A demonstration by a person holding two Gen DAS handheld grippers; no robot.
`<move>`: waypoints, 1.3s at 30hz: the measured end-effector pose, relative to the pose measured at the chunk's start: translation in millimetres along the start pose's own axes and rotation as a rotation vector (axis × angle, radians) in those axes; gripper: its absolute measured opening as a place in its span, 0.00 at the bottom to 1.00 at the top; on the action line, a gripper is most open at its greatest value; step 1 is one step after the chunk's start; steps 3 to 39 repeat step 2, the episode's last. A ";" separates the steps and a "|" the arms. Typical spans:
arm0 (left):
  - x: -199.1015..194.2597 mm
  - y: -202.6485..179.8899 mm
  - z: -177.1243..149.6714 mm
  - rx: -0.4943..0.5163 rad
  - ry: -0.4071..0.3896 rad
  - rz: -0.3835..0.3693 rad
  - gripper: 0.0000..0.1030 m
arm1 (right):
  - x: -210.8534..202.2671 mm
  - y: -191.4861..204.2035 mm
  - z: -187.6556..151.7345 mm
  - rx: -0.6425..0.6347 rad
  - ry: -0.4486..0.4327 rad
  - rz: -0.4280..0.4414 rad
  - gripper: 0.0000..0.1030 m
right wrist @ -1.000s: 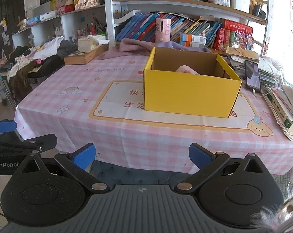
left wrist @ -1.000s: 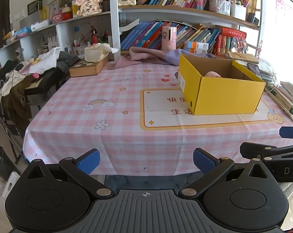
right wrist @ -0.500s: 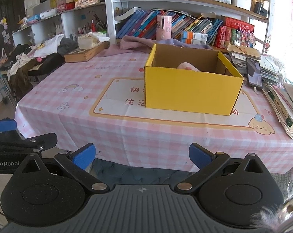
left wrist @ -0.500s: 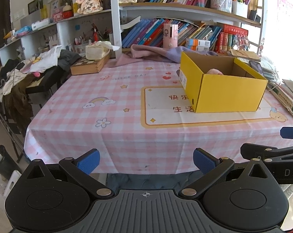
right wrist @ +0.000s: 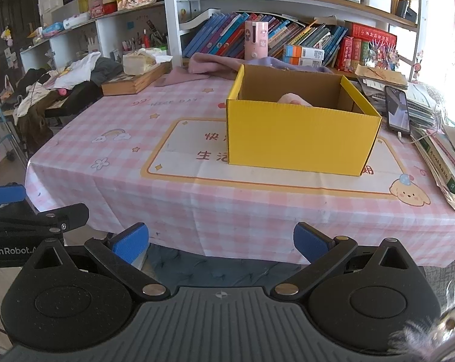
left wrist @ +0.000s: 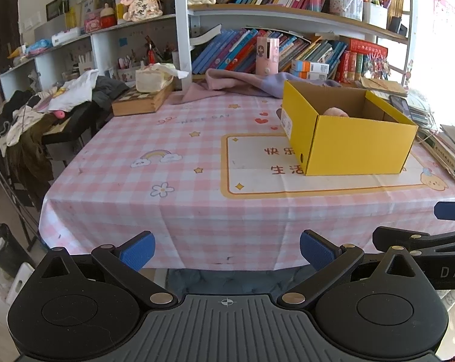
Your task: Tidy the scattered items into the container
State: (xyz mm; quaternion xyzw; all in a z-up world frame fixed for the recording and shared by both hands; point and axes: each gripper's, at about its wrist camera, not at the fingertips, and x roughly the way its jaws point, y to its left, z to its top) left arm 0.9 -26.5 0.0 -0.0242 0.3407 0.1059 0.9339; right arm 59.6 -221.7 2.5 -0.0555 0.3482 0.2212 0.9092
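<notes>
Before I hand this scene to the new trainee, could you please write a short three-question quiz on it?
1. True or false: the left gripper is holding an item.
2. What sits inside the yellow box? A) a pink soft item B) a phone C) a book
3. Which object lies just to the right of the box in the right wrist view?

Key:
1. False; its jaws stand open and empty, as do those of the right gripper.
2. A; the pink soft item peeks above the front wall.
3. The phone, resting on the stacked books and papers.

A yellow box (right wrist: 300, 141) sits on a pink-and-white checked tablecloth (right wrist: 197, 199).
</notes>
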 end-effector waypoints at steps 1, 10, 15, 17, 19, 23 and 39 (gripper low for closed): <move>0.3 -0.1 0.2 0.001 0.001 0.001 1.00 | 0.5 0.1 -0.6 0.001 0.001 0.001 1.00; 0.6 0.0 0.3 0.002 0.002 0.002 1.00 | 0.8 0.2 -0.7 0.003 0.003 0.002 1.00; 0.6 0.0 0.3 0.002 0.002 0.002 1.00 | 0.8 0.2 -0.7 0.003 0.003 0.002 1.00; 0.6 0.0 0.3 0.002 0.002 0.002 1.00 | 0.8 0.2 -0.7 0.003 0.003 0.002 1.00; 0.6 0.0 0.3 0.002 0.002 0.002 1.00 | 0.8 0.2 -0.7 0.003 0.003 0.002 1.00; 0.6 0.0 0.3 0.002 0.002 0.002 1.00 | 0.8 0.2 -0.7 0.003 0.003 0.002 1.00; 0.6 0.0 0.3 0.002 0.002 0.002 1.00 | 0.8 0.2 -0.7 0.003 0.003 0.002 1.00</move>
